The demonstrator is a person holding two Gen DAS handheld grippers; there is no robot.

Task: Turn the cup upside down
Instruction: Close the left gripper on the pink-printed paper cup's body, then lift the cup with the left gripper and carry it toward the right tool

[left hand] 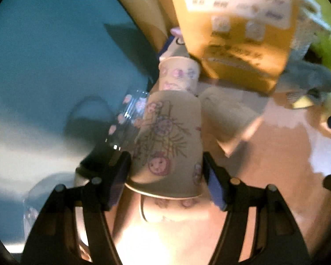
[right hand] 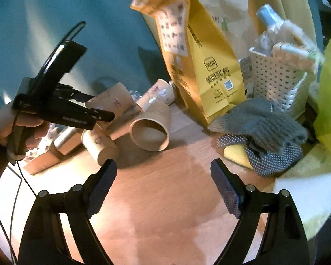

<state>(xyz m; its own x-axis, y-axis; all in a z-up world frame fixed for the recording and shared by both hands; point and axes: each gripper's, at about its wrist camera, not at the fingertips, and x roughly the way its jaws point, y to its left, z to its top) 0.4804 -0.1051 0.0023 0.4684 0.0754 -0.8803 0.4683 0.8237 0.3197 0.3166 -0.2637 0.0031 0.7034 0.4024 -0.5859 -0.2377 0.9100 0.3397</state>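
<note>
The left claw [left hand: 166, 176] is grasping a paper cup [left hand: 167, 141] with pink cartoon faces drawn on it. Its two fingers press on the cup's sides, one on each side. The cup's rim is the end close to the claw and its bottom points away. Seen from the right wrist, this cup [right hand: 112, 101] is up in the air above the table [right hand: 165, 198]. Just past the cup, away from the left claw, sits another printed cup [left hand: 178, 75]. To the right of the held cup, a plain brown cup [left hand: 229, 119] lies on its side.

The right claw [right hand: 163, 187] is released, with its fingers wide apart and nothing between them. It hangs over bare wood. Ahead of it, the brown cup shows its round mouth. Ahead and to its left is the left claw [right hand: 103, 117] with its cup. Ahead and a bit right stands a yellow bag [right hand: 200, 66]. Further right lie gray gloves [right hand: 260, 123], and behind them is a white basket [right hand: 278, 81].
</note>
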